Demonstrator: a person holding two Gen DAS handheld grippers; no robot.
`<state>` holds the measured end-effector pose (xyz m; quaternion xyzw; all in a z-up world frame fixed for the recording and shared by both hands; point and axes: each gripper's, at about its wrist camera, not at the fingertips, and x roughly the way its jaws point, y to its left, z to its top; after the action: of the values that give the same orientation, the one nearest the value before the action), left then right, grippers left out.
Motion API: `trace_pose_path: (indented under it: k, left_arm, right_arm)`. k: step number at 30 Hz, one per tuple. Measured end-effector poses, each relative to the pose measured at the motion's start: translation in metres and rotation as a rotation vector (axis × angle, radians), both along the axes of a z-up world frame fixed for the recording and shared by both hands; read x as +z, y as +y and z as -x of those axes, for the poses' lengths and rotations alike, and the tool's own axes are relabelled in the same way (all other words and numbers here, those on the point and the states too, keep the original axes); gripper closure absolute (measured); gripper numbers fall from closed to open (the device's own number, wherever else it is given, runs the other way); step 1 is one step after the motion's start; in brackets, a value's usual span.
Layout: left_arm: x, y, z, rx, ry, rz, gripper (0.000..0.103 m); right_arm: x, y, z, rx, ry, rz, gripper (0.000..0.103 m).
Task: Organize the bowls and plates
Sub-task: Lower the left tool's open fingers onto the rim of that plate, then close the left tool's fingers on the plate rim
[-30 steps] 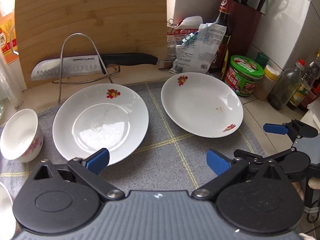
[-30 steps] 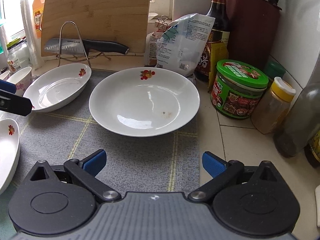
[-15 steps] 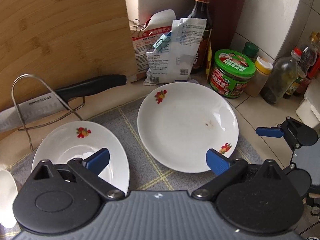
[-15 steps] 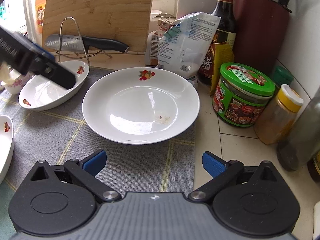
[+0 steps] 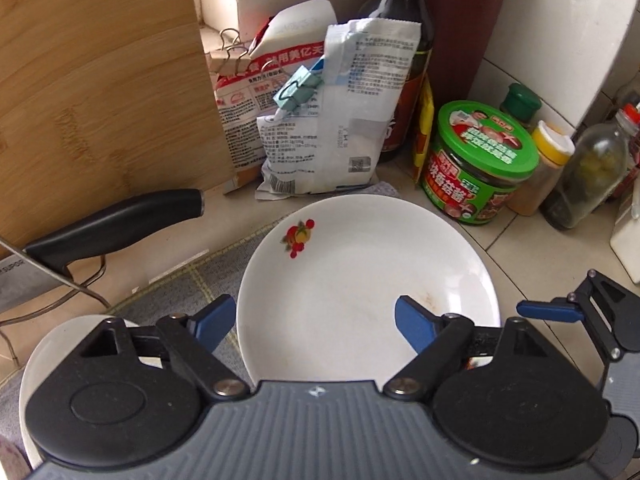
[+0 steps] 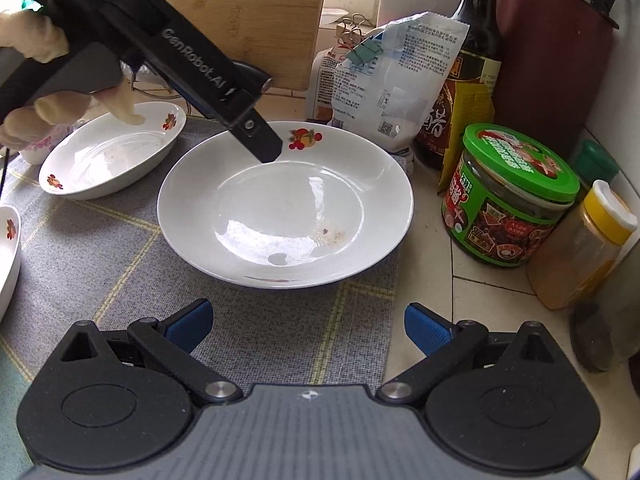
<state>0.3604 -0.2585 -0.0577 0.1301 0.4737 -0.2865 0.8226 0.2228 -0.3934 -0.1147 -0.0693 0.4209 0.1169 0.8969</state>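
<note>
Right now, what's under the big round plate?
The grey checked mat lies under the plate, whose right rim overhangs onto the tiled counter. Whatever sits directly beneath the plate is covered.

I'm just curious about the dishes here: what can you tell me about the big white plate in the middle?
The big white plate is round, shallow and glossy, ceramic by its look, with a red and orange fruit motif near its far rim and a few brownish specks inside. It lies flat on the grey mat, partly over the mat's right edge. The left gripper straddles its left rim with open jaws that have just been closing.
</note>
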Motion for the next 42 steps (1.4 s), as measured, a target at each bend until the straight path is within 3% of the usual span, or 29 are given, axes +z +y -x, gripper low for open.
trace_pose_path:
  k: [17, 24, 42]
  left_arm:
    - [-0.023, 0.002, -0.04, 0.009, 0.09, 0.013, 0.021]
    - [-0.027, 0.001, -0.045, 0.0, 0.115, 0.015, 0.031]
    - [-0.036, -0.003, -0.055, -0.017, 0.157, 0.027, 0.035]
  right_arm:
    - [-0.013, -0.002, -0.025, 0.169, -0.004, 0.014, 0.0]
    - [-0.016, -0.003, -0.03, 0.223, -0.023, 0.006, 0.0]
    - [-0.018, -0.008, -0.036, 0.283, -0.039, -0.033, 0.0]
